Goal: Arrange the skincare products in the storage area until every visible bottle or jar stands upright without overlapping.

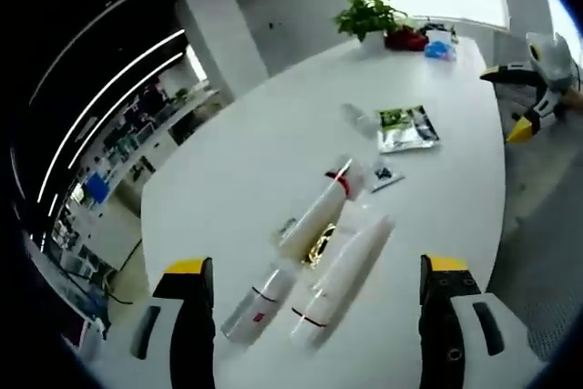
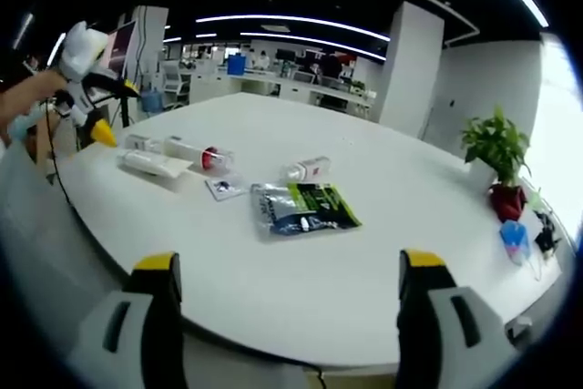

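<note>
Glossy cylindrical white tubes lying flat

L gripper & R gripper both agape, empty.

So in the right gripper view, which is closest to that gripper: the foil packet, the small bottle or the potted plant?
1. Foil packet, lying flat, centre of the table.
2. Small bottle, on its side just behind the packet.
3. Potted plant, far right edge.

The print on the green-and-silver sachet is too blurred to read, and the small clear bottle smears into glare.
</note>
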Motion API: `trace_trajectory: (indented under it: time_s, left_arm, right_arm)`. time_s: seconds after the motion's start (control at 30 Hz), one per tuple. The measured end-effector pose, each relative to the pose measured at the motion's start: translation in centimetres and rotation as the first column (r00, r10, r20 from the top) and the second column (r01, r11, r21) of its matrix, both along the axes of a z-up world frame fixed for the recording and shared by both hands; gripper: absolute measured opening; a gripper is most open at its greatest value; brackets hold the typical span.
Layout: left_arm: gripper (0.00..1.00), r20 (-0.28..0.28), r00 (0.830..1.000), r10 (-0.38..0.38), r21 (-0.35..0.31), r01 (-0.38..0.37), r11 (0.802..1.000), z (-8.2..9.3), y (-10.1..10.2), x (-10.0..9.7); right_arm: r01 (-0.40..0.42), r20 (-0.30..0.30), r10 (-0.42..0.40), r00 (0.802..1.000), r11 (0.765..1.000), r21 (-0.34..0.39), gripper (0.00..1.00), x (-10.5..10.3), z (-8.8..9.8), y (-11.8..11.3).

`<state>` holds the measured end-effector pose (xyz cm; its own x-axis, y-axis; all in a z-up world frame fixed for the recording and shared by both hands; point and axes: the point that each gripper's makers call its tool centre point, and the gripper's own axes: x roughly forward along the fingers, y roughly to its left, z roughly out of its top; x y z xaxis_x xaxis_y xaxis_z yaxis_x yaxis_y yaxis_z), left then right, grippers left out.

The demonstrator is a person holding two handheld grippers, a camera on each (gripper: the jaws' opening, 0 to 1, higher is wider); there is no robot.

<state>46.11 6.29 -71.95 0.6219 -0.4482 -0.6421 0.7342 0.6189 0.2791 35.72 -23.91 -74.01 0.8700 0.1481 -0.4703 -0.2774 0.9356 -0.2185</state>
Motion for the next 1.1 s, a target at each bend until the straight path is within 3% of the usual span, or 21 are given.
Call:
trace_trajectory:
  time_s: [0.33, 0.6, 1.1]
  left_arm:
    - [0.89, -0.046, 0.997, -0.06, 0.063, 0.063, 0.996, -0.5, -0.7, 2.4]
    - [0.87, -0.077, 0.992, -0.099, 0.071, 0.104, 0.992, -0.6, -1.7, 4.3]
    - [0.83, -0.189, 0.961, -0.201, 0.101, 0.222, 0.97, -1.9, -4.4, 4.8]
  right_arm:
    - [0.005, -0.005, -0.005, 1.0, 1.0, -0.002, 1.0, 0.0, -0.1, -0.1]
    - [0.011, -0.008, -0.011, 1.0, 1.0, -0.005, 1.0, 0.0, -0.2, -0.3]
    - [0.014, -0.011, -0.014, 1.0, 1.0, -0.001, 1.0, 0.0, -0.2, -0.3]
